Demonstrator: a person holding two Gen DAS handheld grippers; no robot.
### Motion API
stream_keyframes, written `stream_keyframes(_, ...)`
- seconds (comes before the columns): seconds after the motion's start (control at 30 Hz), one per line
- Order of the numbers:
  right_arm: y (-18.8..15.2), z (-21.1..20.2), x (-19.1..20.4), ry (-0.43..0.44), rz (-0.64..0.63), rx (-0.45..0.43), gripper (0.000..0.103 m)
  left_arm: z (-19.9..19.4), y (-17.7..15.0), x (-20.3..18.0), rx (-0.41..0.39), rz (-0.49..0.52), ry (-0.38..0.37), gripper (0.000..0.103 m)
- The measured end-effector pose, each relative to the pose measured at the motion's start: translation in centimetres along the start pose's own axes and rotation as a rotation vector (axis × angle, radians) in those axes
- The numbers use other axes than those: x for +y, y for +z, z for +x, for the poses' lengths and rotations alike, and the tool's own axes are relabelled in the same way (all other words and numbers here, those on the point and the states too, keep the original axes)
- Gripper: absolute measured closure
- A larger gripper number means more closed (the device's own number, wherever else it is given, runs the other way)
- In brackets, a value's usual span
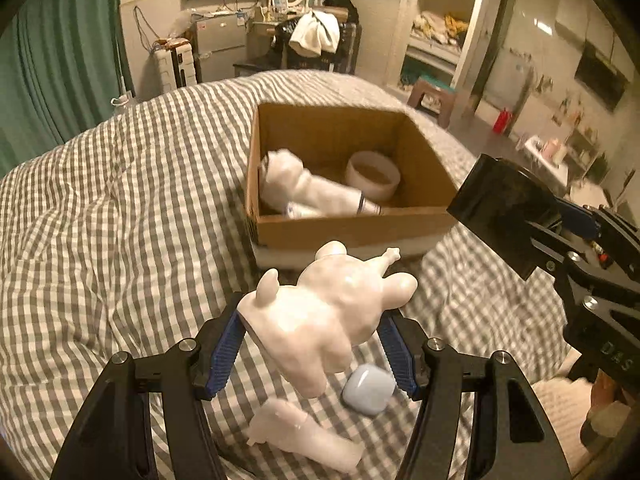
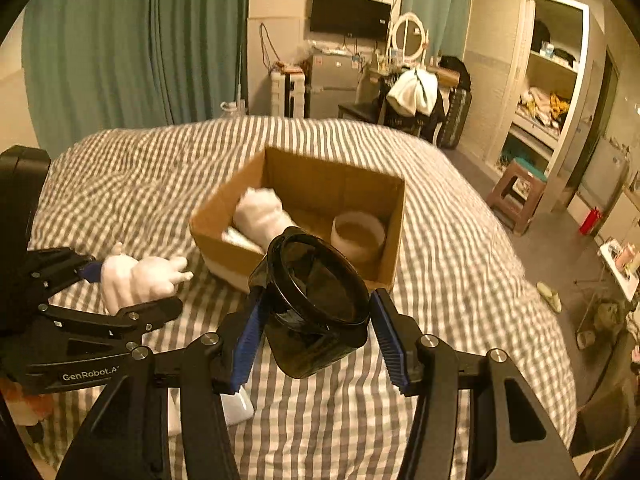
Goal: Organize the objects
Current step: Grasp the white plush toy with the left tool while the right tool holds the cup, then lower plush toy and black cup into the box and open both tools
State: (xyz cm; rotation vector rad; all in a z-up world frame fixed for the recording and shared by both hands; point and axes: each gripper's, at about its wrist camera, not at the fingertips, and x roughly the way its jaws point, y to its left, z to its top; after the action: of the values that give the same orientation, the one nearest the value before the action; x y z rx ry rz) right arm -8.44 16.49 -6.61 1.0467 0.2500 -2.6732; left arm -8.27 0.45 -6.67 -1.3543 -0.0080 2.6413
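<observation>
Both grippers hold loads above the bed: left gripper clamps a white figurine, right gripper a black jar, near the cardboard box.

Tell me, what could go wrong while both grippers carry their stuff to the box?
The white figurine is glossy and lumpy, and the left gripper pinches only part of it, so it might slip onto the bed. The black container sits tilted in the right gripper and could twist out. The cardboard box already holds a white bowl and tubes, so dropped things might knock them.
</observation>
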Motion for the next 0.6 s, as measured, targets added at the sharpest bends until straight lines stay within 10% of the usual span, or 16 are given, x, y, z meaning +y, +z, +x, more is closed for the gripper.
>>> stream_keyframes(0.6,10.5,0.4,0.1,-0.008,-0.009,-0.08,0.05,-0.1,9.2,1.0,-0.127,-0.004,0.033,0.038)
